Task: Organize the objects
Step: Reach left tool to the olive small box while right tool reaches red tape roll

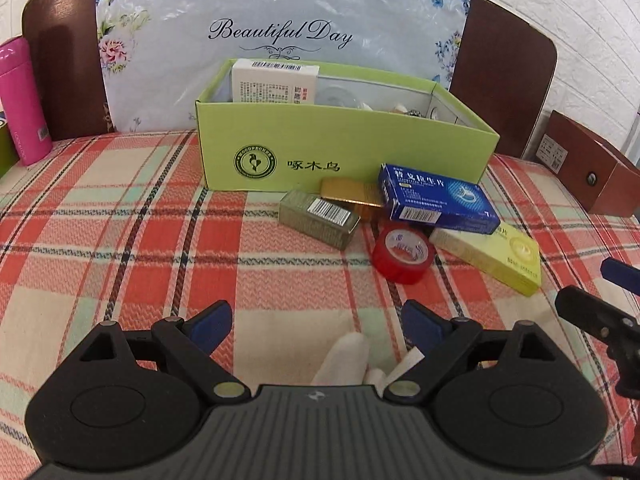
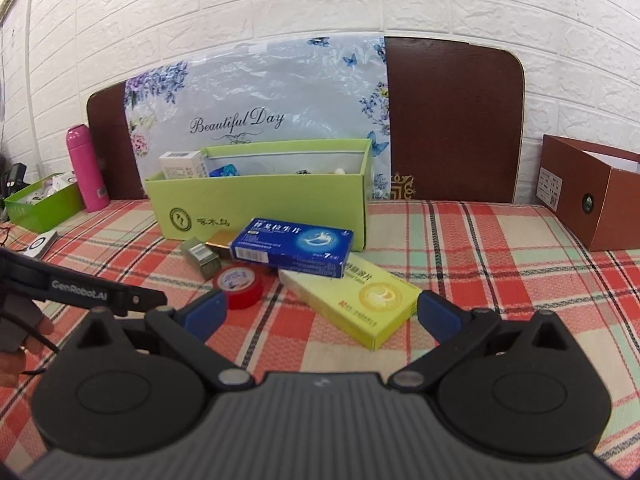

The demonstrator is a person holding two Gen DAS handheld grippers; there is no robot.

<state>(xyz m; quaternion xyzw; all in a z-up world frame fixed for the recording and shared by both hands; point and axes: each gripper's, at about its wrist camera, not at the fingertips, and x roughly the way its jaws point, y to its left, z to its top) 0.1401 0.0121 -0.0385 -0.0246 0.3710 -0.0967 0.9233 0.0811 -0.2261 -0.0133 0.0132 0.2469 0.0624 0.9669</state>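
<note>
A: Where are the things to organize?
B: A blue box (image 2: 292, 247), yellow box (image 2: 360, 300) and red tape roll (image 2: 239, 281) lie clustered before the green carton (image 2: 256, 208) on the plaid tabletop (image 2: 500, 280).
A: The grippers?
B: The left hand-held gripper (image 1: 316, 320) and right hand-held gripper (image 2: 320, 312) are both released, empty.

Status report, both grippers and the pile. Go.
Left gripper open, empty. Right gripper open, empty. Blue box stacked on yellow box before green box, red tape alongside. Nothing blocking.

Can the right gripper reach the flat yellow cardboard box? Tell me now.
Probably yes. The right gripper is open and empty, the flat yellow cardboard box lies just ahead, and only the blue box overlaps its far end.
</note>
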